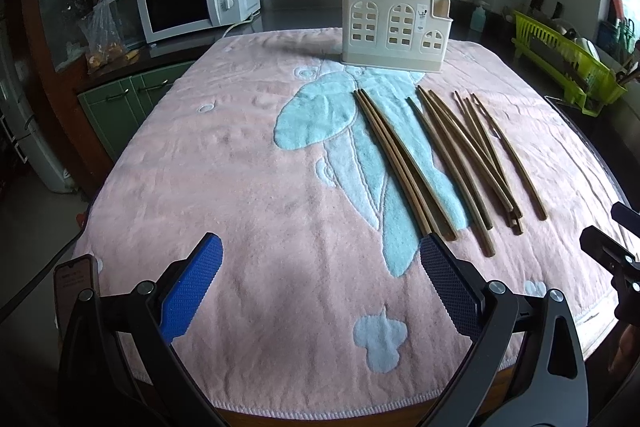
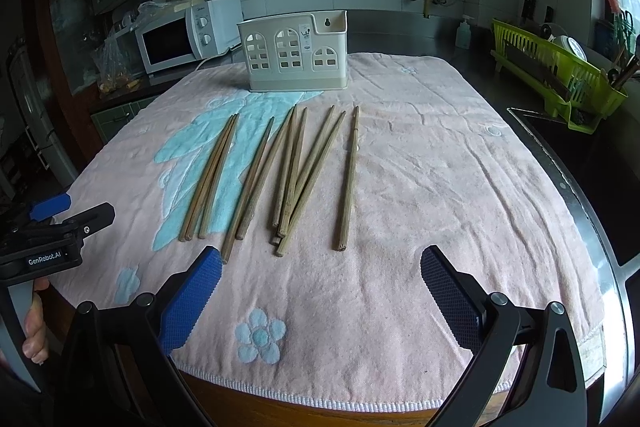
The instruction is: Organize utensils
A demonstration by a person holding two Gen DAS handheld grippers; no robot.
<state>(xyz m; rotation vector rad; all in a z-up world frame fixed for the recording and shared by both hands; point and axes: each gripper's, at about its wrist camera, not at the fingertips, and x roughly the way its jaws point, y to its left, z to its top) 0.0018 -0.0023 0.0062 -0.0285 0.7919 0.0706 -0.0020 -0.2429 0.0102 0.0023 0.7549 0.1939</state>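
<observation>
Several wooden chopsticks lie loose on a pink towel, pointing toward a cream utensil holder with window-shaped cutouts standing upright at the towel's far edge. In the left wrist view the chopsticks lie ahead and to the right, the holder beyond them. My left gripper is open and empty near the towel's front, its right fingertip close to the nearest chopstick ends. My right gripper is open and empty just short of the chopstick ends. The left gripper shows at the left edge of the right wrist view.
A white microwave stands at the back left beside a plastic bag of food. A green dish rack sits at the right near a sink. A soap bottle stands behind the towel. A hand holds the left gripper's grip.
</observation>
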